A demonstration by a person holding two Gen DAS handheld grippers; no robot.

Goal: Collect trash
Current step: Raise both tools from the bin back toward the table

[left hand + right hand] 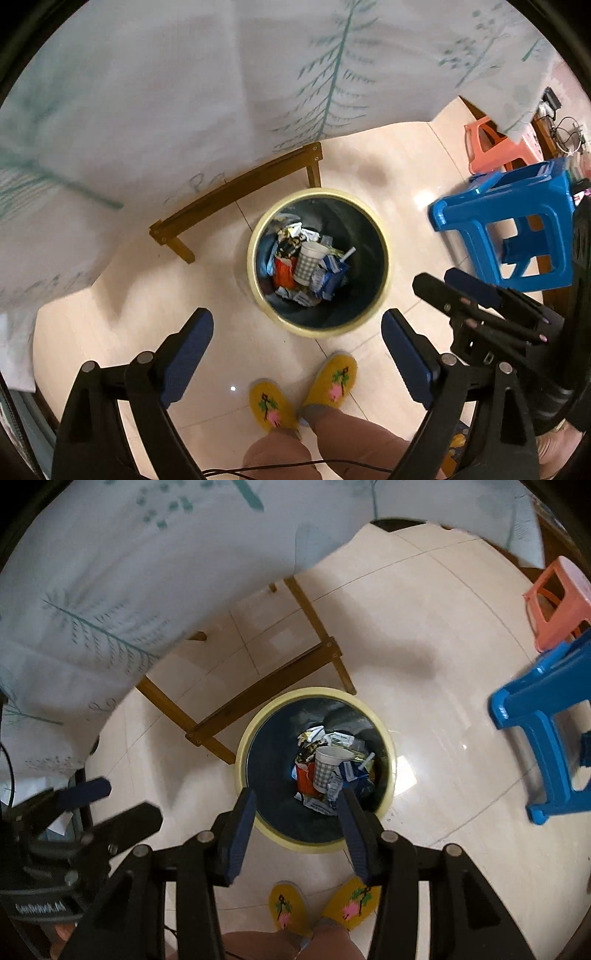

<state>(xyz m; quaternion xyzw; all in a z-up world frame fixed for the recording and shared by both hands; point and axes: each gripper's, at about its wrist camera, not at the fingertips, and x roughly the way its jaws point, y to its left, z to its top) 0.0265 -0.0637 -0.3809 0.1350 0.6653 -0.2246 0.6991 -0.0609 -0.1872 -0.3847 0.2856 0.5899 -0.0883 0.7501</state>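
Left wrist view finds both our grippers, left (297, 354) and right (297, 834), spread and empty above the bin (384, 236), wrappers and a paper cup (310, 262) already inside, so we judge collection nearly done.

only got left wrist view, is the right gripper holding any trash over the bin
observer: no, the right gripper is open and empty, its blue pads framing the near side of the round yellow-rimmed trash bin.
operator: what's that wooden bar behind the bin
observer: part of a brown wooden frame; two side rails run back from it under the white leaf-print tablecloth.
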